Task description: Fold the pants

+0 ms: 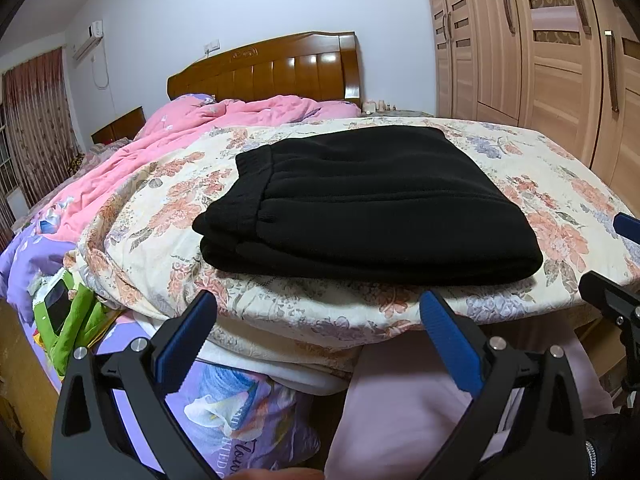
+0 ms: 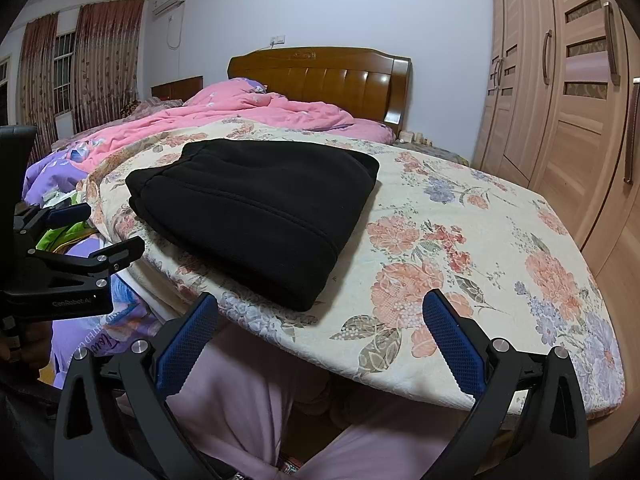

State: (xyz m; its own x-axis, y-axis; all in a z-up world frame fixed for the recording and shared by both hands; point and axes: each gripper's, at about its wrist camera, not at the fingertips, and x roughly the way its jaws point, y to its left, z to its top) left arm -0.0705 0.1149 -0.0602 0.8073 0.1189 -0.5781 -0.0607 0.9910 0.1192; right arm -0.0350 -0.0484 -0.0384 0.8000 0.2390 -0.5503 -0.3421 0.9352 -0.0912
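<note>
A: Which step is it? The black pants [image 1: 360,204] lie folded on the floral quilt [image 1: 520,184], near its front edge.

B: Seemingly the last. Left tool [image 1: 318,312] and right tool [image 2: 320,316] stand wide, empty; next, maybe only smoothing.

One pair of black pants [image 1: 360,204], folded into a single stack, lies ahead of two grippers: the left gripper [image 1: 318,312] and the right gripper [image 2: 320,314], each with two blue-padded fingers spread wide. Beyond them stand one wooden headboard [image 1: 280,68], one pink quilt [image 1: 192,132], one floral cover [image 2: 460,248], and one air conditioner [image 2: 170,0].
</note>
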